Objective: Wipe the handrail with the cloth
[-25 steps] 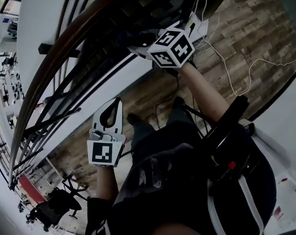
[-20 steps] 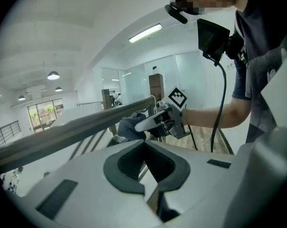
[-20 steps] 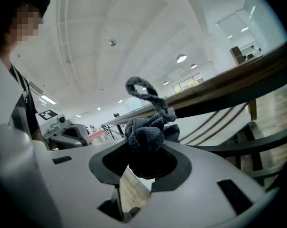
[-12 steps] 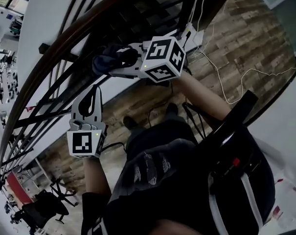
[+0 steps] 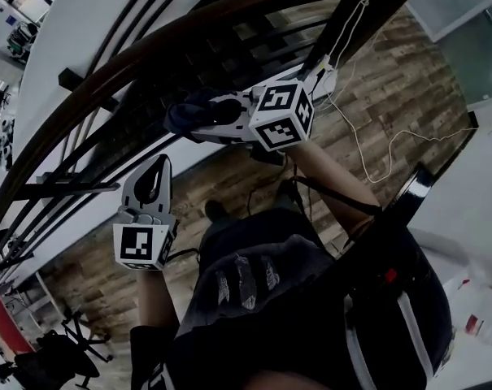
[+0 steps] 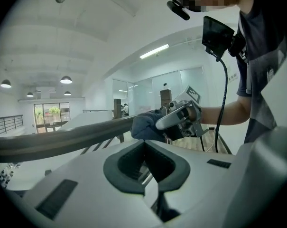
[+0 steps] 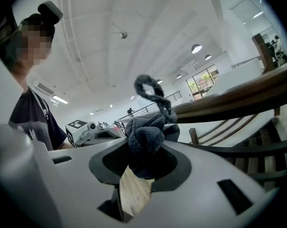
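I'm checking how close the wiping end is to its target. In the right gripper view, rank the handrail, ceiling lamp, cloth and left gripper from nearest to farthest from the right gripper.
1. cloth, clamped between the jaws.
2. handrail, just beyond, on the right.
3. left gripper, off to the left.
4. ceiling lamp, high overhead, far back.

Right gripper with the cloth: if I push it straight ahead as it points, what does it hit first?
Probably the handrail: it crosses just behind the cloth held in the right gripper. The gap between them is hard to judge.
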A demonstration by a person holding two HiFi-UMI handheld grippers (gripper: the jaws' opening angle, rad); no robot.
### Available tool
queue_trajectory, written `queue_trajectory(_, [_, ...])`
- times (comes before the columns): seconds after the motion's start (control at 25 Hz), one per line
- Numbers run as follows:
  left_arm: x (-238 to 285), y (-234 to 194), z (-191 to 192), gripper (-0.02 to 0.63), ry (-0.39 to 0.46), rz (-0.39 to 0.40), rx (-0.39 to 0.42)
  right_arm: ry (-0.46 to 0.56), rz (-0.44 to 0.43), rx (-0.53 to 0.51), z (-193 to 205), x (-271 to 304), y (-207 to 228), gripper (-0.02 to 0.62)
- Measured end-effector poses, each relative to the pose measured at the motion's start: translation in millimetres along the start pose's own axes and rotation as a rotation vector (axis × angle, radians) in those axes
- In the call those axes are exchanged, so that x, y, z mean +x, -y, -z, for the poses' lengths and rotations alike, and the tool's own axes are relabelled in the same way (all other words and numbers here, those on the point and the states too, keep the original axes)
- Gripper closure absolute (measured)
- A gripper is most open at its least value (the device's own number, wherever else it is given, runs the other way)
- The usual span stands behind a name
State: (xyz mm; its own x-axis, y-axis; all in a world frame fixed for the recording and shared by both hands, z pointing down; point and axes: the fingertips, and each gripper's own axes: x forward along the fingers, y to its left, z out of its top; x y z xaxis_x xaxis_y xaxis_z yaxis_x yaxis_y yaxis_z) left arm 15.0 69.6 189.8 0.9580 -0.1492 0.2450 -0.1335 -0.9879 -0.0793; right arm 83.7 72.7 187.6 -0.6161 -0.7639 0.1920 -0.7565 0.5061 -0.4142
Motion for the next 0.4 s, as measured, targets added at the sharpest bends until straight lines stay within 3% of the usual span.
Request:
queue_trajectory(0.16, [-31,-35,12,0.600,0.004,0.031,-0.025,-0.003,0.002,0.040,-2,46,-18,0.483])
queue_trajectory(0.4, [-61,-29,4,0.600,0.030,0.083,-0.005,0.071,-0.083,0.090,-10,66,-69,0.483])
